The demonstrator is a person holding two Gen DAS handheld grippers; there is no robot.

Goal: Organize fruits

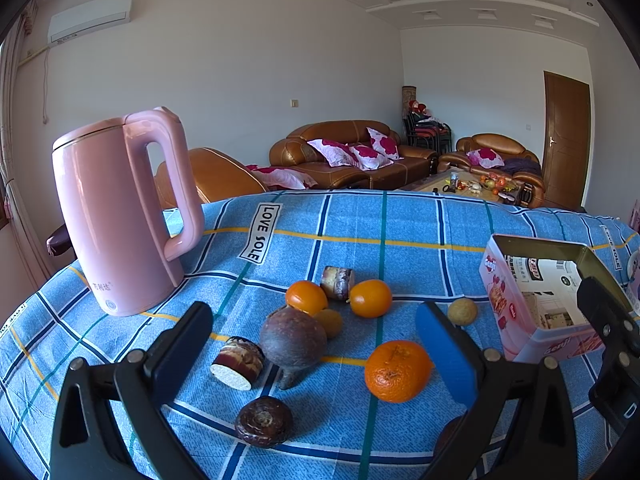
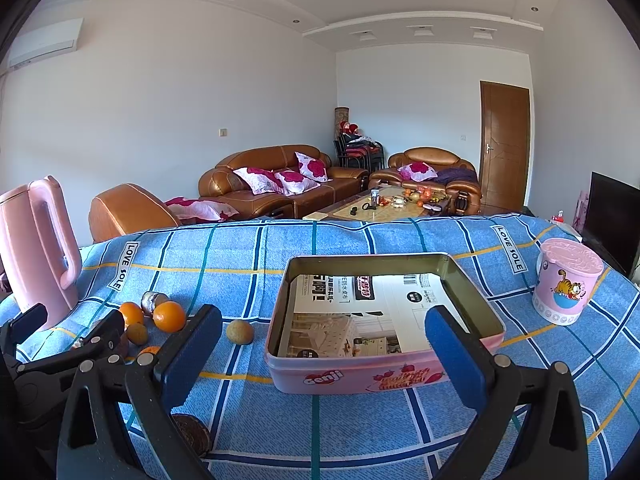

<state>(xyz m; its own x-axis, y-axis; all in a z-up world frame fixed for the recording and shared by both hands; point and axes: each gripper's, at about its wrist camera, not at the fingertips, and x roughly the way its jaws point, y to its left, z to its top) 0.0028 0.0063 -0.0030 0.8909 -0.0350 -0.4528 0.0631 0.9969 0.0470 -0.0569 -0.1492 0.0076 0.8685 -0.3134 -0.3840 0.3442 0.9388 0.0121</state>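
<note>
The left tool (image 1: 320,350) hovers spread over the big orange (image 1: 397,371), the right tool (image 2: 323,354) spread before the pink tin (image 2: 280,344).

Bright, even daylight enters from the left of both frames; shadows are soft, focus is sharp, and fisheye curvature darkens the corners.

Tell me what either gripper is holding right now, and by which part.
Nothing is held. The left gripper and right gripper are both open, with no fruit between their fingers.
</note>
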